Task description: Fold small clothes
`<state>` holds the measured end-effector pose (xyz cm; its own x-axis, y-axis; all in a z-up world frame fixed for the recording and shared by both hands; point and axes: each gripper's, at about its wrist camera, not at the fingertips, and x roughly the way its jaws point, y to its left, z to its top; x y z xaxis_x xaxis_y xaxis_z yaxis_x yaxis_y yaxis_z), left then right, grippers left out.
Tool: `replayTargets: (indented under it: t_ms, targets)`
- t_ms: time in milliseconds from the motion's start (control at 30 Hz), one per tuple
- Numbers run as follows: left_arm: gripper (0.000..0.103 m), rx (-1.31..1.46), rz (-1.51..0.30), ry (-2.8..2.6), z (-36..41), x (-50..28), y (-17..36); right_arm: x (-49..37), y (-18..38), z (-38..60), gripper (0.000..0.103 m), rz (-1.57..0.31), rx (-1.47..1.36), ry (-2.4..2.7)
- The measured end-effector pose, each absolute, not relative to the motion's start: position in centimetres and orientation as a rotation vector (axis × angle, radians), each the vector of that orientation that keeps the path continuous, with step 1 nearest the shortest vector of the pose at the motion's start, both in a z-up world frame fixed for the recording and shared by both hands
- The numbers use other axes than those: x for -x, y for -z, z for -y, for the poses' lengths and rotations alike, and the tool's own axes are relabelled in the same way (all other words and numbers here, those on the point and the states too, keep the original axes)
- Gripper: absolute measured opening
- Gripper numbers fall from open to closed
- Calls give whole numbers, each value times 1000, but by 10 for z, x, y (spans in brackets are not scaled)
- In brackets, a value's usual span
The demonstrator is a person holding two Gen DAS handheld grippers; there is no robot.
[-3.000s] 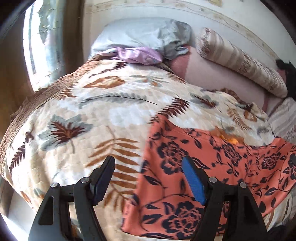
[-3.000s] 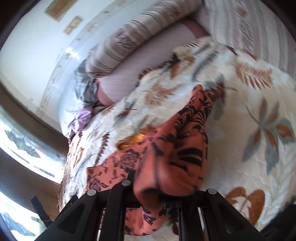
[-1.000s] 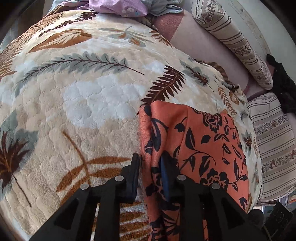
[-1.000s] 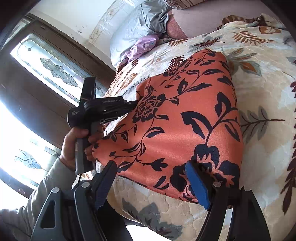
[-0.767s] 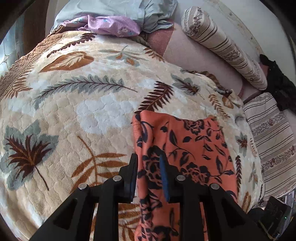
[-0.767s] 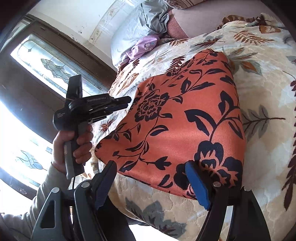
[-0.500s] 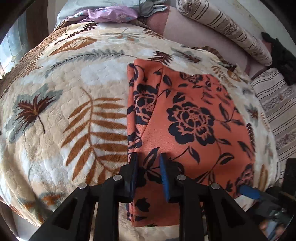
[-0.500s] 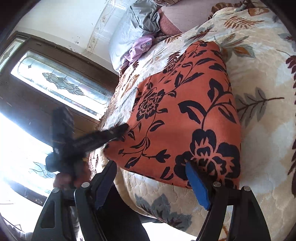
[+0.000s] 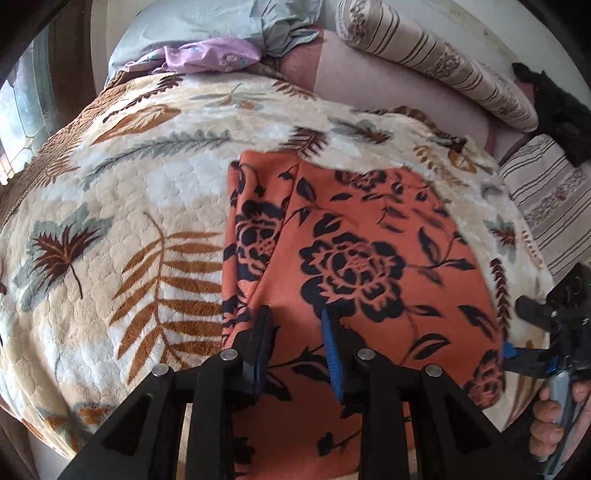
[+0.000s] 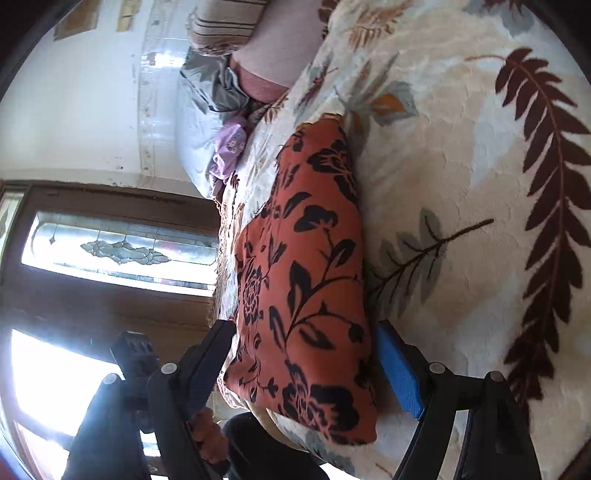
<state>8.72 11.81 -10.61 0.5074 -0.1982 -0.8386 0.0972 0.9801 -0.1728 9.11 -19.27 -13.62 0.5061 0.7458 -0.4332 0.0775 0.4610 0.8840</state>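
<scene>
An orange garment with black flowers (image 9: 369, 258) lies folded on the leaf-patterned blanket (image 9: 129, 229). My left gripper (image 9: 295, 339) sits over its near left edge with the jaws partly apart and cloth between the pads. My right gripper (image 10: 306, 362) is open, its jaws straddling the garment's (image 10: 306, 280) near right corner. The right gripper also shows in the left wrist view (image 9: 546, 354) at the garment's right edge.
A lilac cloth (image 9: 210, 57) and grey pillow (image 9: 207, 26) lie at the head of the bed. A striped bolster (image 9: 436, 62) and a black item (image 9: 554, 107) are at the far right. A window (image 10: 118, 251) is beyond the bed's left side.
My left gripper pulled the garment's edge toward the near side, then its jaws parted a little. My right gripper swung round to the garment's right corner, staying open.
</scene>
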Motion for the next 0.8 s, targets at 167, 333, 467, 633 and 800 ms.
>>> replayTargets:
  t_ms: [167, 333, 467, 633, 800]
  targets:
    - [29, 81, -976, 189, -118, -81, 108, -106, 139, 164, 42, -1081, -824, -444]
    - [30, 125, -977, 218, -126, -83, 111, -85, 114, 136, 39, -1034, -509, -310]
    - [30, 118, -970, 217, -125, -82, 111, -87, 142, 173, 62, -1059, -831, -395]
    - [30, 119, -969, 214, -125, -82, 111, -90, 109, 198, 75, -953, -873, -441]
    - [30, 119, -967, 216, -125, -82, 111, -140, 126, 193, 75, -1034, -941, -473]
